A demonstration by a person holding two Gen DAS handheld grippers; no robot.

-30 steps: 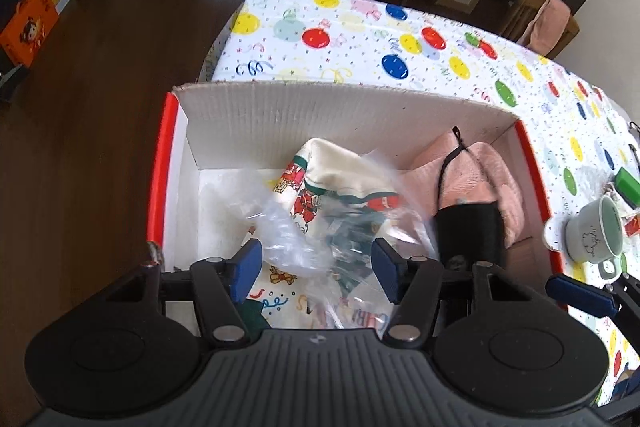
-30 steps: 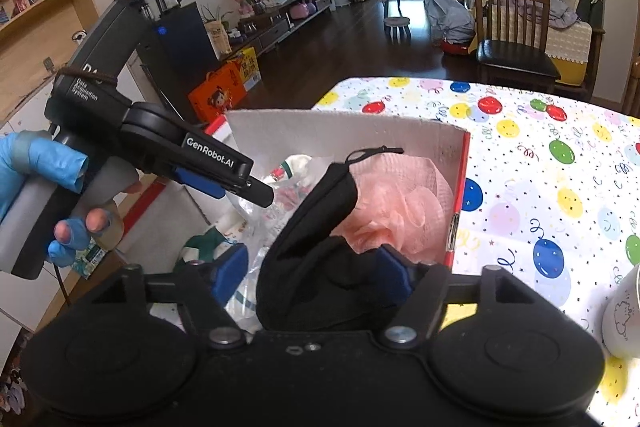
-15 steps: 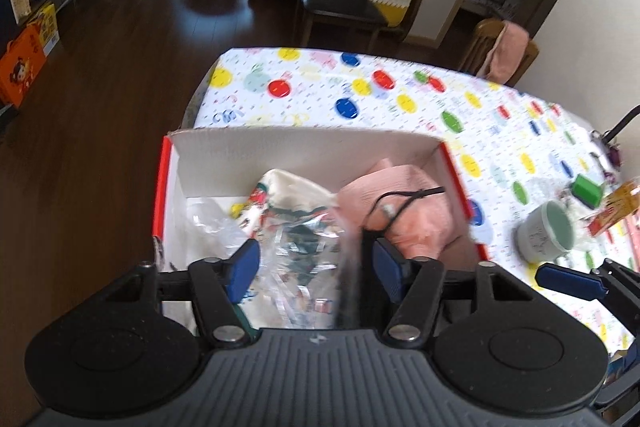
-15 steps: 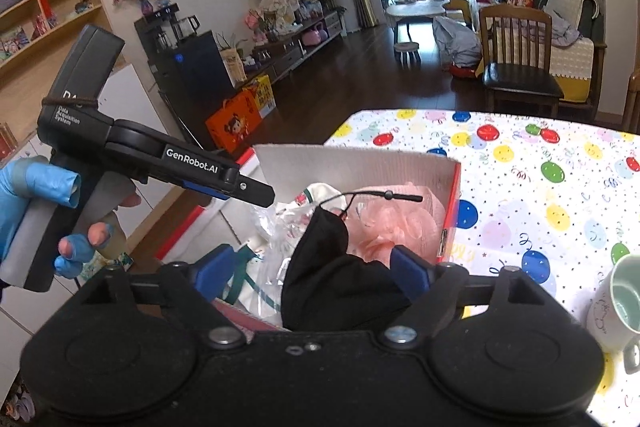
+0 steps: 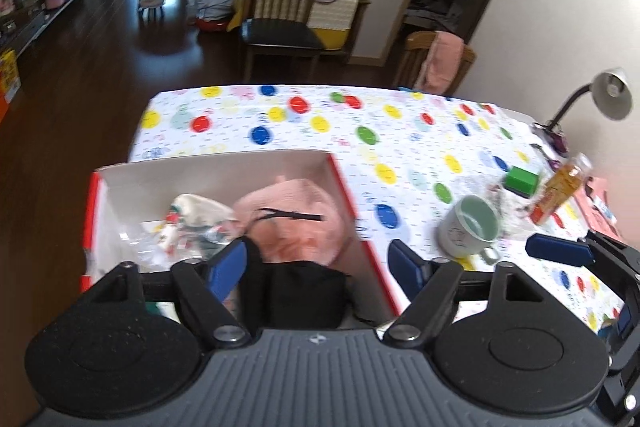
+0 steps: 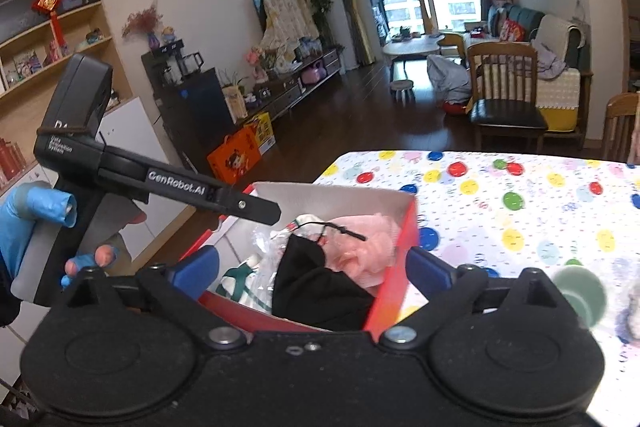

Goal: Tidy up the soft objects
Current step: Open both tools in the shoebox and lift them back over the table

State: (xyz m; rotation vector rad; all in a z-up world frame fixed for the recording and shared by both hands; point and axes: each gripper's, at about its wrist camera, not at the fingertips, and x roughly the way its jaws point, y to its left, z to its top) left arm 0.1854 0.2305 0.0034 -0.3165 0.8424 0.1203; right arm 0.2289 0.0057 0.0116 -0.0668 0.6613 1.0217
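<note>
A red-edged cardboard box (image 5: pixel 340 183) stands at the near left corner of the table. It holds a black face mask (image 5: pixel 304 291), a pink mesh sponge (image 5: pixel 296 211), a printed cloth (image 5: pixel 192 215) and clear plastic wrap (image 5: pixel 148 247). The mask lies on top with its strap looped over the sponge. My left gripper (image 5: pixel 316 267) is open and empty above the box's near side. My right gripper (image 6: pixel 316 271) is open and empty just above and behind the box (image 6: pixel 408 227); the mask (image 6: pixel 320 287) lies loose in the box.
On the spotted tablecloth (image 5: pixel 360 123) to the right of the box stand a white-and-green mug (image 5: pixel 468 227), a green block (image 5: pixel 520 179), a juice bottle (image 5: pixel 560 187) and a desk lamp (image 5: pixel 600 95). Wooden chairs (image 5: pixel 280 19) stand beyond the table.
My right gripper opened and let the black mask drop into the box, then drew back and up. My left gripper rose and swung to the right; both views now look further across the room.
</note>
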